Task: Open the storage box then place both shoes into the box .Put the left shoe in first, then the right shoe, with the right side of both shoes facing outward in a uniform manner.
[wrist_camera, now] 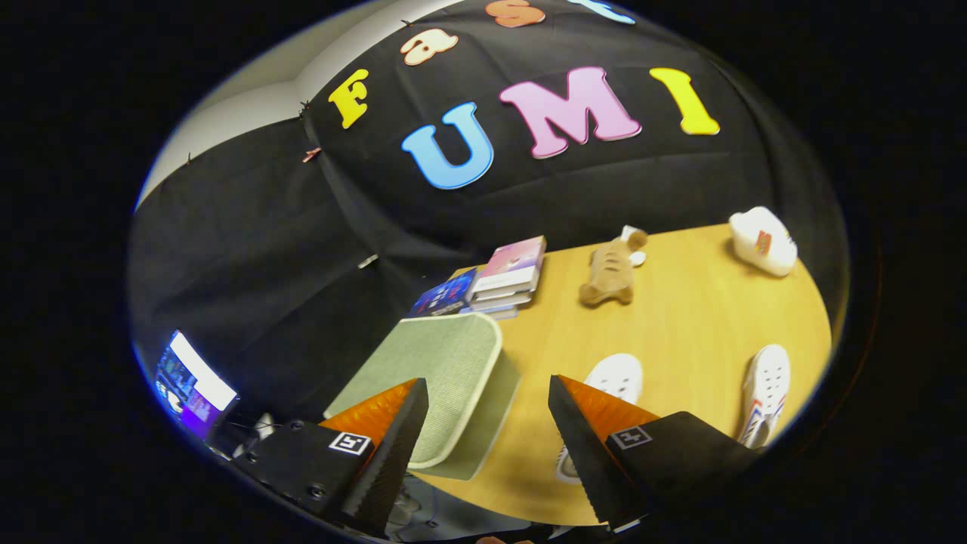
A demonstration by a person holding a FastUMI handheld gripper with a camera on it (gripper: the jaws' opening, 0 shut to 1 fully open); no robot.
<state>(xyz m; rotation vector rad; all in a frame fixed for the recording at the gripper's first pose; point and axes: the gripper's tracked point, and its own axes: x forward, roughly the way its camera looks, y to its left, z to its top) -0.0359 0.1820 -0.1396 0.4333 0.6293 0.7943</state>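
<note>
A green fabric storage box point(446, 378) with a pale-edged lid lying shut sits on the wooden table point(680, 317), just ahead of my left finger. Two white shoes lie on the table: one point(616, 378) right behind my right finger, partly hidden by it, the other point(767, 393) farther right. My gripper point(487, 393) hovers above the table's near edge, tilted, open with nothing between its fingers. The box's near right corner lies in the gap between the fingers.
A stack of books point(498, 283) stands beyond the box by the cloth wall. A brown plush toy point(610, 272) lies mid-table. A white object point(763, 240) rests at the far right corner. A lit screen point(189, 381) glows left of the table, below it.
</note>
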